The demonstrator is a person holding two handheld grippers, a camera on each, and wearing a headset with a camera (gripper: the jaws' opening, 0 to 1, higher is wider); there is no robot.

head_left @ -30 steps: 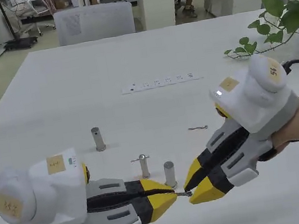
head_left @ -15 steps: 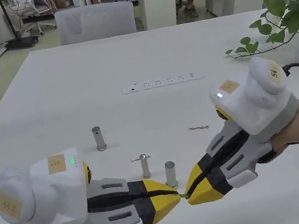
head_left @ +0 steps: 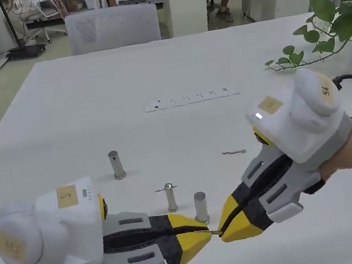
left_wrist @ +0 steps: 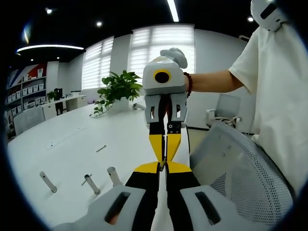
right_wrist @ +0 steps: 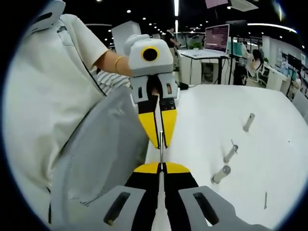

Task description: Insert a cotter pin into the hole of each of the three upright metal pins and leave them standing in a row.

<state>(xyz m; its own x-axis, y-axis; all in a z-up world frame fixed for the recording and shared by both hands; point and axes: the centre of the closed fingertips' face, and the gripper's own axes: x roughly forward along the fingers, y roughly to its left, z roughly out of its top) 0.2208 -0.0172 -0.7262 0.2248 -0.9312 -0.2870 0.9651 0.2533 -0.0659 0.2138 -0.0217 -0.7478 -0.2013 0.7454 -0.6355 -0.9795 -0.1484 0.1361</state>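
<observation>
Showing smooth matt white on the table [head_left: 156, 88]; gleaming as dull grey metal on the upright pins [head_left: 116, 163] [head_left: 170, 196] [head_left: 201, 206]; glinting as thin wire in the cotter pin [head_left: 214, 231]; shining as yellow plastic at the tips of left gripper [head_left: 202, 235] and right gripper [head_left: 226, 230].

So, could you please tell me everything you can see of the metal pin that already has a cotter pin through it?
The middle pin is a short grey metal cylinder, upright on the white table between the far pin and the near pin, apart from both. A thin cotter pin passes crosswise through its top, sticking out sideways. Nothing else touches it.
</observation>
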